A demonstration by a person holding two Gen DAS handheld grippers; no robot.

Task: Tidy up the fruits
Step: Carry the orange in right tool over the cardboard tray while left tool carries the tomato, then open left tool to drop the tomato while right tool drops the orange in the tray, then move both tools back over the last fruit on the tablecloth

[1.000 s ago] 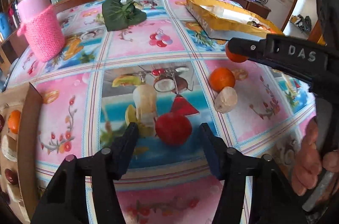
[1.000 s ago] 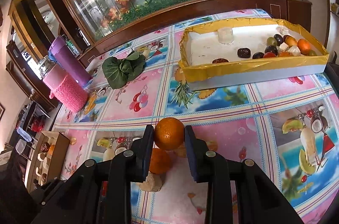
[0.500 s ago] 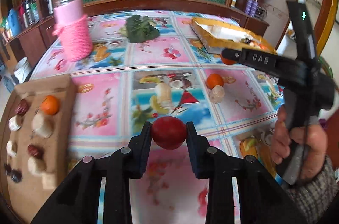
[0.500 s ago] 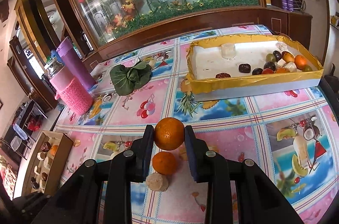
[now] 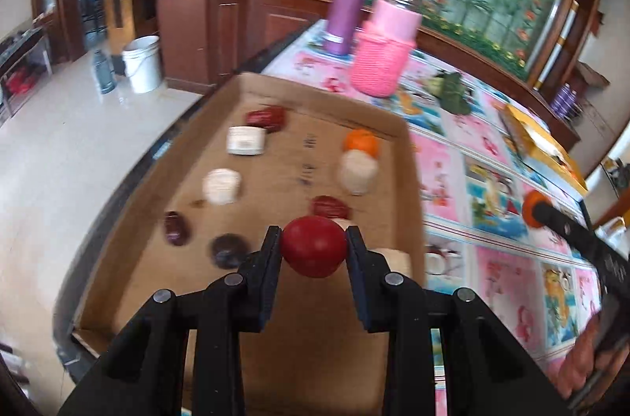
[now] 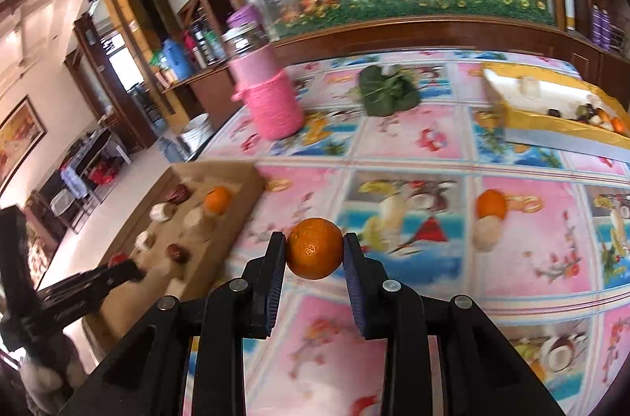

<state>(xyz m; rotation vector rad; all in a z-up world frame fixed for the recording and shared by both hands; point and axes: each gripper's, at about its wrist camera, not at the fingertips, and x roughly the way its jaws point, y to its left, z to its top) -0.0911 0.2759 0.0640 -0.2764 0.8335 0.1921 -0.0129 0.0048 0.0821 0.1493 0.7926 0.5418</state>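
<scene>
Red fruit (image 5: 313, 251) clamped in left claw (image 5: 314, 250) above cardboard tray (image 5: 411, 180).

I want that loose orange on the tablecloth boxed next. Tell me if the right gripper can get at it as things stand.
Probably not yet. The right gripper is shut on an orange already, so its jaws are full. The loose orange lies in the open beside a pale piece, nothing over it.

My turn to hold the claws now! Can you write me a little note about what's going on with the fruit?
Left claw: shut on the red fruit, over the cardboard tray.
Right claw: shut on an orange, above the tablecloth.
Done: several pieces, one orange among them, already lie in the tray.
Left: place both held fruits. One more orange and a pale piece wait on the cloth.
</scene>
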